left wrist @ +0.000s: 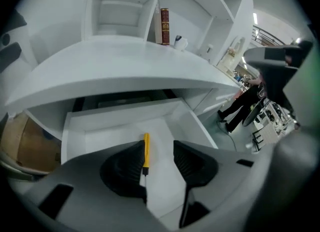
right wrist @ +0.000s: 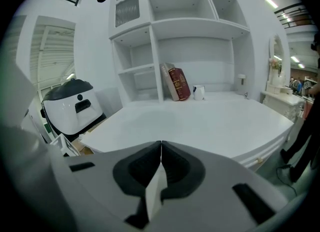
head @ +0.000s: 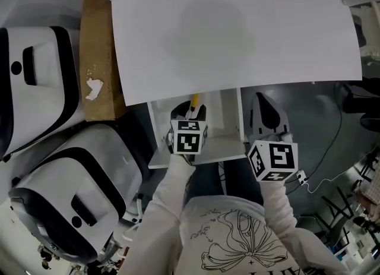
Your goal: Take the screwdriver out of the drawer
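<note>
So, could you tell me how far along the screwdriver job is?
Done: the drawer stands open. In hand: the left gripper, jaws apart, hangs over the screwdriver lying inside, not gripping it. Left: close on it and lift it out. The right gripper is shut, empty.

Yellow screwdriver (left wrist: pixel 146 151), white drawer (left wrist: pixel 102 126)

sleeves (head: pixel 169 202): white | shirt print (head: pixel 234 247): black line-drawing | left gripper (left wrist: pixel 159 162): grey, black jaws

Perhaps a lab: white desk (head: pixel 237 30), shelving (right wrist: pixel 190 40), white machines (head: pixel 101 167).
</note>
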`<state>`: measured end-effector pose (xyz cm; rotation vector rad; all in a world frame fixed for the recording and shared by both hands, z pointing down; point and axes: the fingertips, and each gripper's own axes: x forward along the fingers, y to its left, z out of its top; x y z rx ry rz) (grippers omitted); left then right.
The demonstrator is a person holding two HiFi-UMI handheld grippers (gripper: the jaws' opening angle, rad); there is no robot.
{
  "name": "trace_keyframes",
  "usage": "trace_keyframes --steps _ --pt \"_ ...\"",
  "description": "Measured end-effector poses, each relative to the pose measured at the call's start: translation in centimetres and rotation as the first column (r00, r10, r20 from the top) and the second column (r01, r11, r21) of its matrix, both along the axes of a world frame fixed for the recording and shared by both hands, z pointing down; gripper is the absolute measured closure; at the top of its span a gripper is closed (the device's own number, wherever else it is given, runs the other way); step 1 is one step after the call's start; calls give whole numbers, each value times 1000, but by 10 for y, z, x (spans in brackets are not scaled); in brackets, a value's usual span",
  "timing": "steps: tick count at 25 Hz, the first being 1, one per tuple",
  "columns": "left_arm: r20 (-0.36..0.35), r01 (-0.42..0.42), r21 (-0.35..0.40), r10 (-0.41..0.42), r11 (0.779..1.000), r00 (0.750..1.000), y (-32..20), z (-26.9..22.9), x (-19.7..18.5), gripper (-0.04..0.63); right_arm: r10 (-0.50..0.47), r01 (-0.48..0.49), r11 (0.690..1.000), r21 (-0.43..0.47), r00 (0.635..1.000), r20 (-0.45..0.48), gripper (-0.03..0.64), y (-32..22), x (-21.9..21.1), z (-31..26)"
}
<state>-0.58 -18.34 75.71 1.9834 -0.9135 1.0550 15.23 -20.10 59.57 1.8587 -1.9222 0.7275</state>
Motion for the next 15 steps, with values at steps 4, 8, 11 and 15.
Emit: trace_keyframes --steps 4,8,11,15 --pt "19 6 -55 -5 998 1000 0 31 0 420 4 -4 1000 -15 1000 1 614 4 -1 8" --pt "52 13 -82 -9 997 999 -4 59 0 419 10 -10 1000 -30 1000 0 614 8 2 17" --pt "96 11 -101 -1 995 995 -8 78 -2 419 18 -18 999 -42 1000 0 614 11 5 22" --pt "137 -11 -125 28 992 990 -7 97 -4 420 27 -27 998 -56 1000 -1 614 16 8 29"
